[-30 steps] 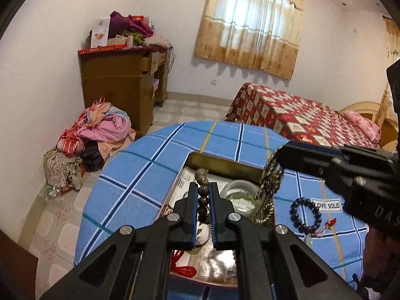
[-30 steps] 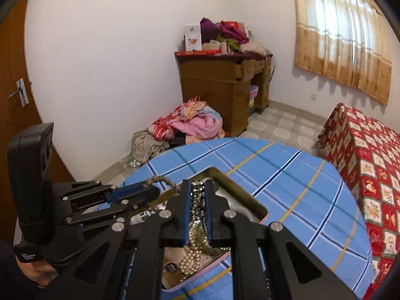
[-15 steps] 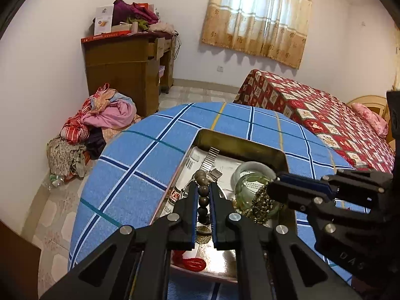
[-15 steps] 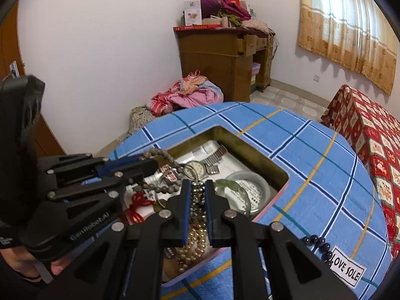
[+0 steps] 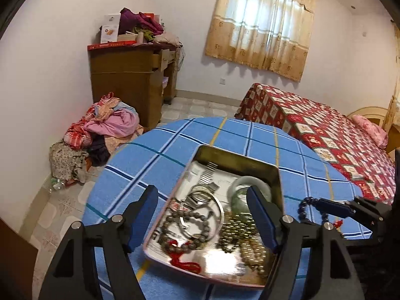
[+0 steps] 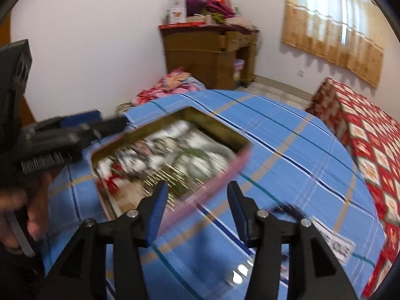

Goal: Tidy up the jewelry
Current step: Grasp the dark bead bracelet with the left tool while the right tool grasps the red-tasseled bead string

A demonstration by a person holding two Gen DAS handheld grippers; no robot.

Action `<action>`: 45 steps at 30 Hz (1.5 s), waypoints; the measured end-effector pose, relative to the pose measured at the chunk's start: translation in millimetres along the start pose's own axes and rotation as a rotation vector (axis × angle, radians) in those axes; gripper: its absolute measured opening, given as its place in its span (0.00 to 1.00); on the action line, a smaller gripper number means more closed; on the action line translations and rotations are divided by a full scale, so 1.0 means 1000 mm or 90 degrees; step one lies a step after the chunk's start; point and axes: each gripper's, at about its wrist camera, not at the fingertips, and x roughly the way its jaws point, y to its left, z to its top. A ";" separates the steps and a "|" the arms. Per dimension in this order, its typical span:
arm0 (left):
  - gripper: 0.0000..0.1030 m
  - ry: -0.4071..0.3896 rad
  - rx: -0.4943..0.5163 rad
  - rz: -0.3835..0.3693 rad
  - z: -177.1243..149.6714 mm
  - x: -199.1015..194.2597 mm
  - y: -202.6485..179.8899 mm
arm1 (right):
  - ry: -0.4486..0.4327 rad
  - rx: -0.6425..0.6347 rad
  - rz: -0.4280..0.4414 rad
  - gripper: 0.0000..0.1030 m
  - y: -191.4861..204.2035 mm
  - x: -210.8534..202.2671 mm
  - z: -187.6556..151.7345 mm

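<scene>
- Left wrist view: the left gripper (image 5: 202, 215) hangs over a shallow metal tin (image 5: 240, 161), its two blue-padded fingers spread wide apart with nothing between them.
- The tin sits on a round table under a blue checked cloth (image 5: 175, 145). Jewelry lies loose inside it.
- Near the front left of the tin lies a brown bead bracelet (image 5: 186, 230) with a red tassel (image 5: 183, 262) at its near end.
- A thin silver bangle (image 5: 220, 206) rests above the bracelet, and a metal watch band (image 5: 207, 173) lies toward the far end.
- A pale green bangle (image 5: 236, 193) lies at the right side of the tin, partly behind the right finger (image 5: 261, 218). A heap of gold bead chains (image 5: 240, 230) fills the front right corner.
- At the right edge, the right gripper (image 5: 332, 206) reaches in from the side, over the cloth outside the tin. A dark bead bracelet (image 5: 303, 206) lies beside its tip; whether they touch cannot be told.
- Behind the table are a pile of clothes (image 5: 105, 130), a wooden desk (image 5: 130, 75), a curtain (image 5: 262, 20) and a bed (image 5: 325, 130) with a red patterned cover.
- Right wrist view: this picture is blurred. The right gripper (image 6: 197, 212) has its fingers well apart and empty, hanging over the near edge of the tin (image 6: 217, 127) and the cloth (image 6: 287, 137).
- The jewelry in the tin is a smear of gold, green, white and red.
- The left gripper (image 6: 95, 125) comes in from the left, beside the tin's far left corner, with a hand (image 6: 25, 207) on its handle.
- A white label (image 6: 335, 245) lies on the cloth to the right.
</scene>
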 end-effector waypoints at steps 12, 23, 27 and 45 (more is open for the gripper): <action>0.71 0.047 0.064 -0.047 -0.014 0.016 -0.069 | 0.050 0.087 -0.115 0.58 -0.084 -0.019 -0.059; 0.71 0.079 0.123 -0.078 -0.023 0.039 -0.123 | 0.072 0.083 -0.113 0.57 -0.088 0.000 -0.064; 0.71 0.083 0.136 -0.083 -0.024 0.043 -0.131 | 0.081 0.081 -0.084 0.10 -0.087 0.002 -0.065; 0.49 0.127 0.236 -0.123 -0.035 0.069 -0.180 | 0.046 0.126 -0.135 0.09 -0.109 -0.029 -0.077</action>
